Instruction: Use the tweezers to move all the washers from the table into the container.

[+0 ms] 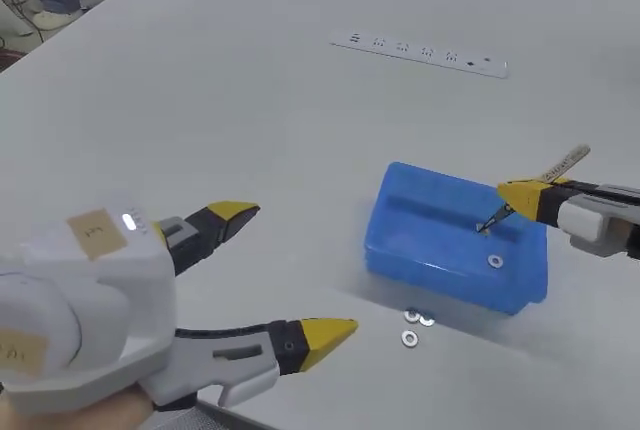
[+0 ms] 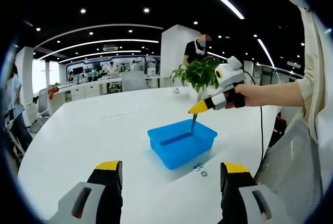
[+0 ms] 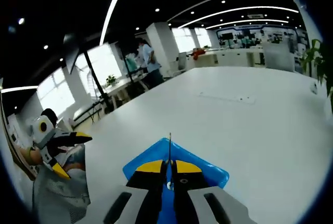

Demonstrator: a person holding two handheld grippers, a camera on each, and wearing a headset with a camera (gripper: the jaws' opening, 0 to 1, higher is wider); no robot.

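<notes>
The jaws of the right gripper (image 1: 515,195), at the right edge of the head view, are pressed together on a pair of tweezers (image 1: 497,216). The pale back end of the tweezers sticks up behind the yellow jaw tips. Their dark points slant down and to the left into a blue container (image 1: 400,250). Whether the points pinch anything is too small to tell.

One washer (image 1: 495,262) lies inside the container, just below the tweezer points in the frame. Three more washers (image 1: 410,316) lie close together on the white counter (image 1: 250,100), just beside the container's near wall, at the lower centre of the head view.

In the right gripper view, the two jaws rise from the bottom almost touching. The thin tweezers (image 3: 169,148) are clamped between them and point up over the container (image 3: 208,172).

The left gripper (image 1: 285,270), at the lower left of the head view, has its jaws spread wide and holds nothing. It sits well apart from the container. In the left gripper view its jaws stand at the bottom left and bottom right. The container (image 2: 177,143) is at the centre of that frame, with the washers (image 2: 200,170) on the counter just below it.

A white power strip (image 1: 420,55) lies on the counter at the upper centre of the head view, well apart from everything else.
</notes>
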